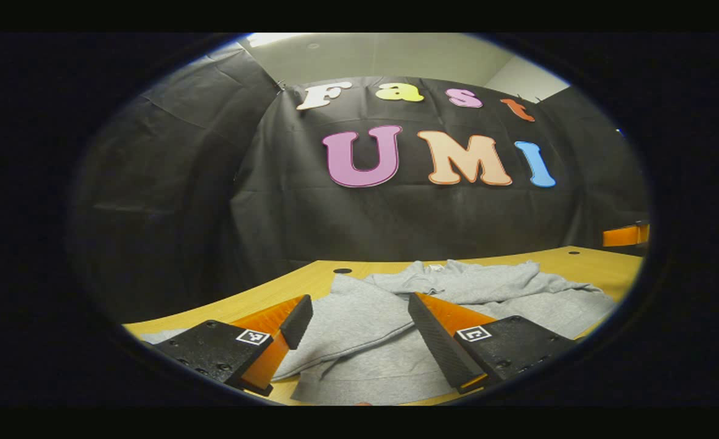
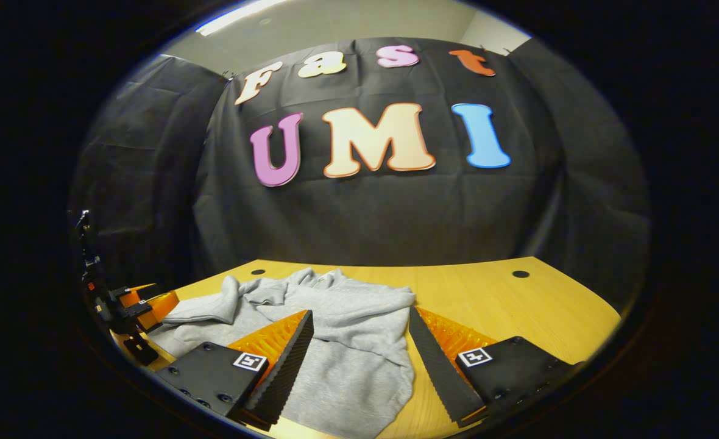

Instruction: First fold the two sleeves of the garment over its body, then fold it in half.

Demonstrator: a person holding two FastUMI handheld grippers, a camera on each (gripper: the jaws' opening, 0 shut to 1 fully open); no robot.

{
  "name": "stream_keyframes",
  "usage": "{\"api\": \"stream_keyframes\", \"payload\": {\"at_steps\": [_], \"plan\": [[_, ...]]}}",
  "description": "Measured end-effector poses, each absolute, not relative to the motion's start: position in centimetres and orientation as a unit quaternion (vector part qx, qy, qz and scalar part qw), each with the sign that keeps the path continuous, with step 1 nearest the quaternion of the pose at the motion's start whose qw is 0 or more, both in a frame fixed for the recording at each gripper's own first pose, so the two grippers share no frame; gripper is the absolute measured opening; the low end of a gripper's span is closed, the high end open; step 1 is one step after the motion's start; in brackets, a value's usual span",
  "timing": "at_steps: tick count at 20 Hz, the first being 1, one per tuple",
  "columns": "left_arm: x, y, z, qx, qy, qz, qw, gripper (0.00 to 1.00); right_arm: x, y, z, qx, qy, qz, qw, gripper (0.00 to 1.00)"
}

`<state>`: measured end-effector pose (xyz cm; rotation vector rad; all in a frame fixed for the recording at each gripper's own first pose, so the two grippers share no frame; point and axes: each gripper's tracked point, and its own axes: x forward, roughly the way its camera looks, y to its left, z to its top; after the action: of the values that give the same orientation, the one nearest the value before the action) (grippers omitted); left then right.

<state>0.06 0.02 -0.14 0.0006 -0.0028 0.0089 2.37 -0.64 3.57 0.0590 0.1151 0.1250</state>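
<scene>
The garment (image 1: 396, 317) lay crumpled on the table (image 2: 518, 305), just beyond both claws; the left claw (image 1: 359, 326) and right claw (image 2: 359, 341) gaped wide, holding nothing.

One grey garment (image 2: 335, 329) lies on one wooden table (image 2: 506, 305), with two tools: left (image 1: 353, 317) and right (image 2: 359, 332).

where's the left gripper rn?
Left gripper sits open over the garment's near edge; in the right gripper view it shows far left by the table edge.
</scene>
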Motion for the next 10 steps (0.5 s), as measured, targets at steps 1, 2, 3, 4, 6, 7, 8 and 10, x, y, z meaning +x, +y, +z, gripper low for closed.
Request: {"api": "stream_keyframes", "payload": {"at_steps": [1, 2, 3, 4, 6, 7, 8, 10], "plan": [[0.1, 0.0, -0.2, 0.001, -0.001, 0.004, 1.0, 0.95, 1.9, -1.5, 3.7, 0.038, 0.04, 0.051, 0.997, 0.98], [0.1, 0.0, -0.2, 0.0, -0.001, 0.004, 1.0, 0.95, 1.7, -2.4, 4.0, 0.041, 0.024, 0.039, 0.998, 0.98], [0.1, 0.0, -0.1, 0.0, -0.001, 0.003, 1.0, 0.95, 1.6, -3.3, 3.7, 0.041, 0.014, 0.027, 0.999, 0.98], [0.0, 0.0, -0.2, 0.0, -0.001, 0.002, 1.0, 0.95, 1.4, -3.9, 3.4, 0.037, 0.009, 0.019, 0.999, 0.98], [0.0, -0.1, -0.2, 0.0, -0.001, 0.0, 1.0, 0.95, 1.1, -5.0, 3.0, 0.029, 0.0, 0.001, 1.0, 0.98], [0.0, -0.1, -0.2, 0.0, -0.002, -0.002, 1.0, 0.95, 1.0, -5.3, 2.8, 0.026, -0.003, -0.003, 1.0, 0.98], [0.0, -0.1, -0.2, 0.0, -0.001, -0.004, 1.0, 0.95, 0.9, -5.5, 2.4, 0.022, -0.003, -0.006, 1.0, 0.98], [-0.1, -0.3, -0.4, 0.005, 0.004, -0.012, 1.0, 0.95, 0.8, -5.5, 1.7, 0.014, -0.001, -0.008, 1.0, 0.97]]}}
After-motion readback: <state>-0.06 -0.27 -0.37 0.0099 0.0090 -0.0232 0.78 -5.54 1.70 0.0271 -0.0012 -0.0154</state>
